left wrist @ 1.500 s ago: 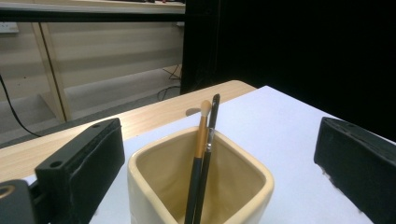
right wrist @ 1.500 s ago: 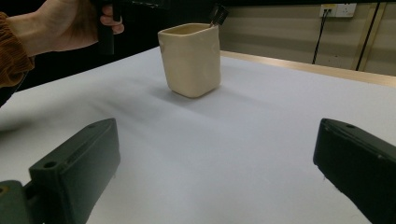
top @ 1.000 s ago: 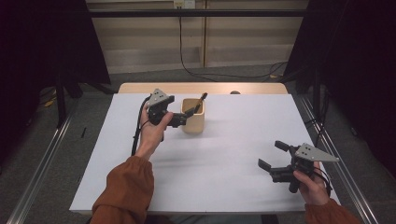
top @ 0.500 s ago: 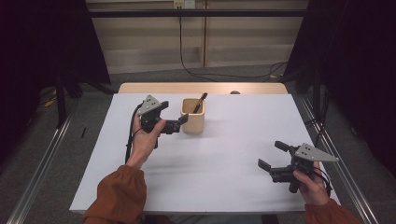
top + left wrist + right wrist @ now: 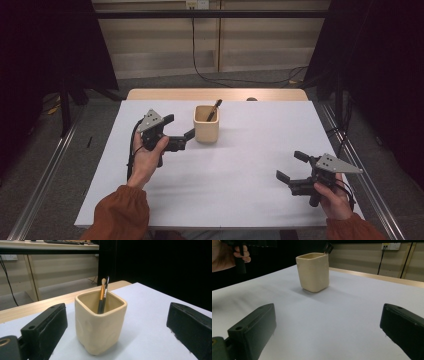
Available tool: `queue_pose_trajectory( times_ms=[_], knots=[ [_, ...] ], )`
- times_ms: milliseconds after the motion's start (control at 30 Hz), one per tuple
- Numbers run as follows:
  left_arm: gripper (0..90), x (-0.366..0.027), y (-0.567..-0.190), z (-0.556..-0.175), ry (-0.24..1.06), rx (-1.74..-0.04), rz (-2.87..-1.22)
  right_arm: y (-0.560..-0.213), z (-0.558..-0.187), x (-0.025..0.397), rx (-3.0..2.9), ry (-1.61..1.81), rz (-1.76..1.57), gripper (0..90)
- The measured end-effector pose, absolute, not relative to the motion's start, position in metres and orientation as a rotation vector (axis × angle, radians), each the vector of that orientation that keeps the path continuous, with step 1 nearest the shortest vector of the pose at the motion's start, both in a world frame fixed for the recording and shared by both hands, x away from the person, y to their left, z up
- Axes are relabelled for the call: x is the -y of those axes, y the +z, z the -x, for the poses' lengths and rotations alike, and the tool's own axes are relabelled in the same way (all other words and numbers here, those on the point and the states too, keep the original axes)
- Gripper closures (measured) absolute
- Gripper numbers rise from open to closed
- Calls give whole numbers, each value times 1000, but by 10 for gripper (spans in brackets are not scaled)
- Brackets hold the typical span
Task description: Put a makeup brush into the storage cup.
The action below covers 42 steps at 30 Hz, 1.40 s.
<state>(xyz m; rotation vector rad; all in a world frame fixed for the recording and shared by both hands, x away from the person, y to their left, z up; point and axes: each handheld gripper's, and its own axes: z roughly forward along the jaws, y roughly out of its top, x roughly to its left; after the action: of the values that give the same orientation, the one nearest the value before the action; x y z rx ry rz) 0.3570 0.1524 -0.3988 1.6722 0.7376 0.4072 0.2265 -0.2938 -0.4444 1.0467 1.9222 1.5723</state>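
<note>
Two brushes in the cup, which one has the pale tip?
The orange-handled brush in the cup: its pale rounded tip sticks up, and the black brush beside it is thinner and dark throughout.

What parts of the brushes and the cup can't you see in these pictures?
- Brushes, left gripper view: lower ends hidden inside the cup.
- Brushes, right gripper view: just a dark tip above the rim; the cup's wall hides the rest.
- Brushes, high view: too small to count.
- Cup's bottom inside: hidden by its walls.
</note>
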Motion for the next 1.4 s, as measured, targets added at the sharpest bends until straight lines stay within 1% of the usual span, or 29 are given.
queue_pose_trajectory(
  times_ms=[100,500,600,900,1400],
  knots=[
    [31,-155,-402,-352,422,-737,-1683,-444,-226,294,-1921,1573,-1046,0],
    [32,-175,-405,-327,399,-751,-1666,-444,-226,293,-1928,1568,-1047,0],
    [45,-180,-404,-318,454,-732,-1664,-444,-226,293,-1926,1567,-1048,0],
    [38,-194,-412,-301,497,-738,-1679,-444,-225,293,-1932,1561,-1043,0],
    [38,-211,-423,-271,520,-775,-1679,-444,-224,294,-1931,1552,-1049,0]
  ],
)
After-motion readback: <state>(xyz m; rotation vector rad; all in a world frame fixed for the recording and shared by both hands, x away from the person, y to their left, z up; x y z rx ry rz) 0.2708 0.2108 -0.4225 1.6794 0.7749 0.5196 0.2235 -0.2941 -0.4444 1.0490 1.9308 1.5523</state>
